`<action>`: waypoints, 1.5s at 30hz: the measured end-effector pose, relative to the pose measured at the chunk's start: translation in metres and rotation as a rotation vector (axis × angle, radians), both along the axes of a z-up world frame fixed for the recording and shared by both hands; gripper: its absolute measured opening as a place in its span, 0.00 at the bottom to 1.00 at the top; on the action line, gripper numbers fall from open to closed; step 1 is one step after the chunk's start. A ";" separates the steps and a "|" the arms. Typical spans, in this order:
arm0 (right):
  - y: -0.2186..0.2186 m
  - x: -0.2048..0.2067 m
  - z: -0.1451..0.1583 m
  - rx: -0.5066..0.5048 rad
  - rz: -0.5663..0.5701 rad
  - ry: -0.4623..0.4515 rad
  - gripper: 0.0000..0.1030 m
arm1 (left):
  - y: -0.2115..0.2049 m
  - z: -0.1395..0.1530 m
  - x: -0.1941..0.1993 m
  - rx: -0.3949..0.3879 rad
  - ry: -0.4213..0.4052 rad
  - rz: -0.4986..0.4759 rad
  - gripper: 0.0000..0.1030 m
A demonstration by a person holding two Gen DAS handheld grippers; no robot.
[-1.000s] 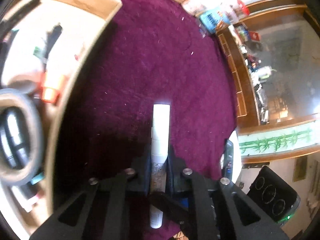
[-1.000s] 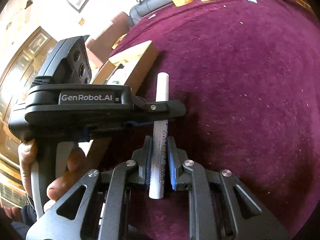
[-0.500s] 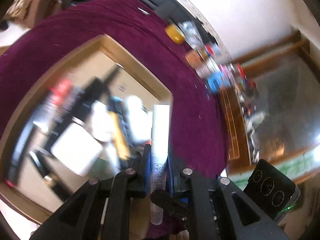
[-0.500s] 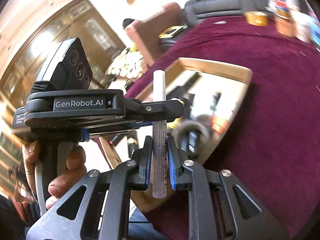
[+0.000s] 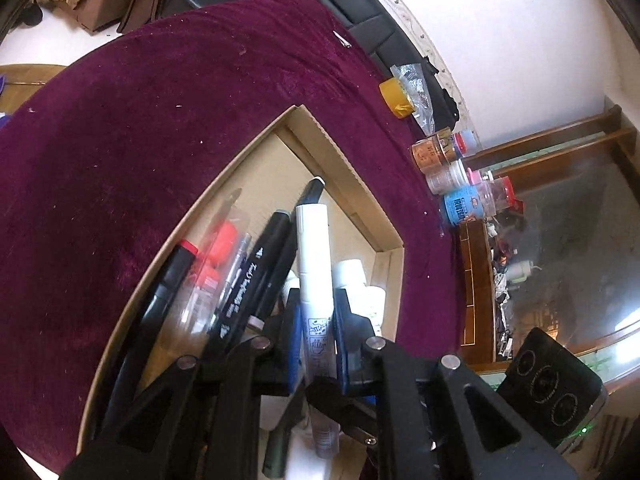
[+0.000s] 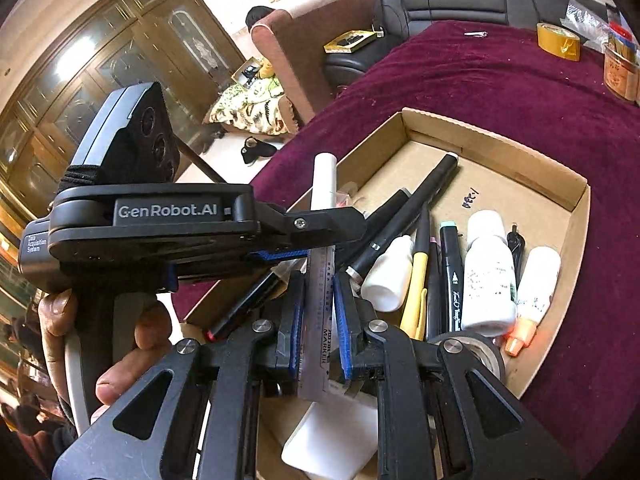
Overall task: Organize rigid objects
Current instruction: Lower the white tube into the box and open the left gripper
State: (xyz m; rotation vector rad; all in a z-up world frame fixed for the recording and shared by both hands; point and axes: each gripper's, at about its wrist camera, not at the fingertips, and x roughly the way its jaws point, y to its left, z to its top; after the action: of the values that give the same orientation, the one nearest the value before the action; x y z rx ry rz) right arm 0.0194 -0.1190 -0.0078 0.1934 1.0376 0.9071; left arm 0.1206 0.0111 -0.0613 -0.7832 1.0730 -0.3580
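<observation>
Both my grippers, left (image 5: pixel 316 320) and right (image 6: pixel 318 312), clamp white marker (image 5: pixel 314 264) over cardboard tray (image 6: pixel 576 216); black pens (image 5: pixel 248 280) crowd at 10 o'clock; marker's lower end hidden.

- Cardboard tray (image 6: pixel 576 200) on table cloth (image 6: pixel 500 80).
- In tray: pens (image 6: pixel 404 220) left, bottles (image 6: pixel 490 272) right, side by side.
- Tape roll (image 6: pixel 558 42) and jars (image 5: pixel 448 168) beyond tray, at cloth's far edge.
- Marker (image 6: pixel 322 248) over tray's left part.
</observation>
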 end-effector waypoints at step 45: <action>-0.087 -0.083 0.006 -0.110 -0.135 -0.040 0.64 | -0.097 0.066 -0.107 0.912 -0.284 0.108 0.79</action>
State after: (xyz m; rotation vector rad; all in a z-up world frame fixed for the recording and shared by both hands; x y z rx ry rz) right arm -0.0631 -0.2065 -0.0017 0.1510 1.0218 0.7270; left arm 0.0136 -0.0858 0.0050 0.0317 0.7959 0.1265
